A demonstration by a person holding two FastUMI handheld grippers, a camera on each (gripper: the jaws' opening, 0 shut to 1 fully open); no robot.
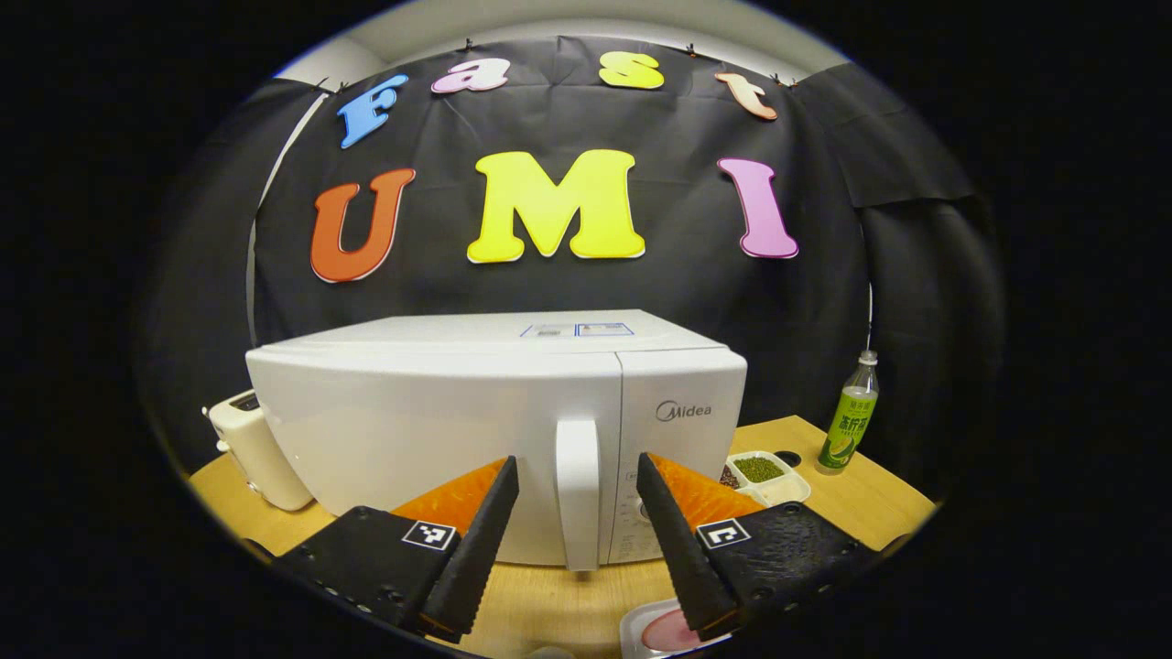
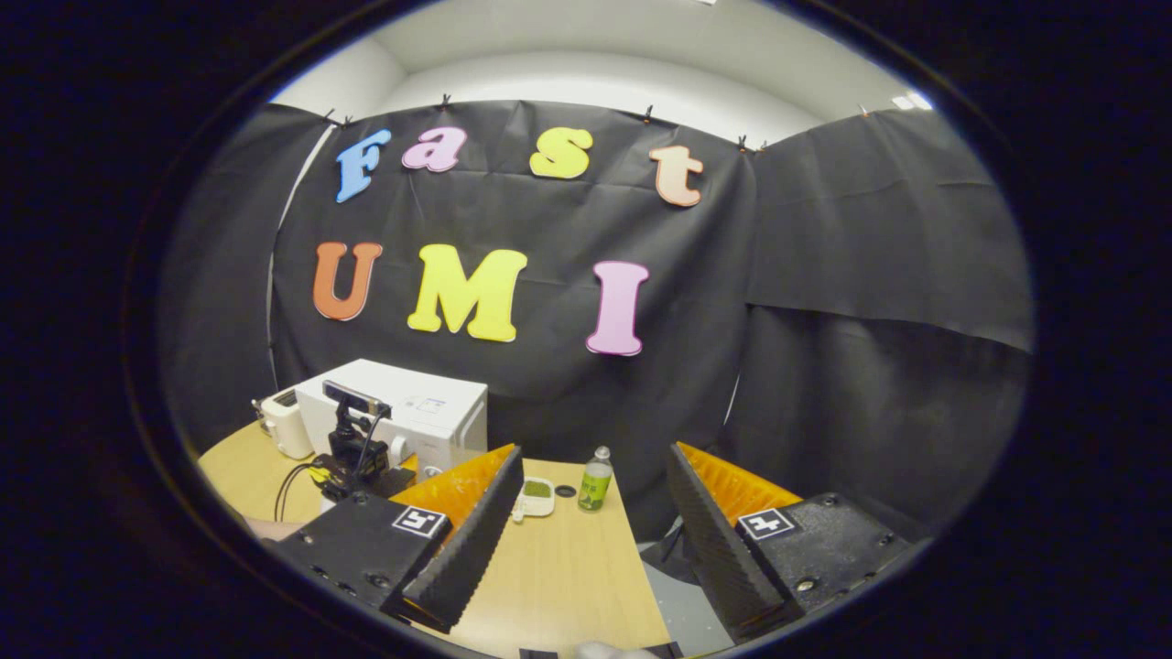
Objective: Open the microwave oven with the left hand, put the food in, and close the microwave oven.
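My left hand-held gripper (image 1: 577, 499) is spread wide, fingers straddling the microwave oven's (image 1: 499, 430) vertical door handle (image 1: 578, 490) without touching it; door is shut, oven sits on the desk (image 1: 851, 499). Handle looks rigid, smooth plastic, so I'd pinch mid-height and pull square or it may slip. Right hand-held gripper (image 2: 595, 513) hangs open, empty, well back.

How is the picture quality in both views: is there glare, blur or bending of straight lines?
Left gripper view: sharp and evenly lit, the microwave bulges from fisheye bending, its door shows only soft sheen. Right gripper view: dimmer at the edges, the table looks clear, the bottle small but sharp.
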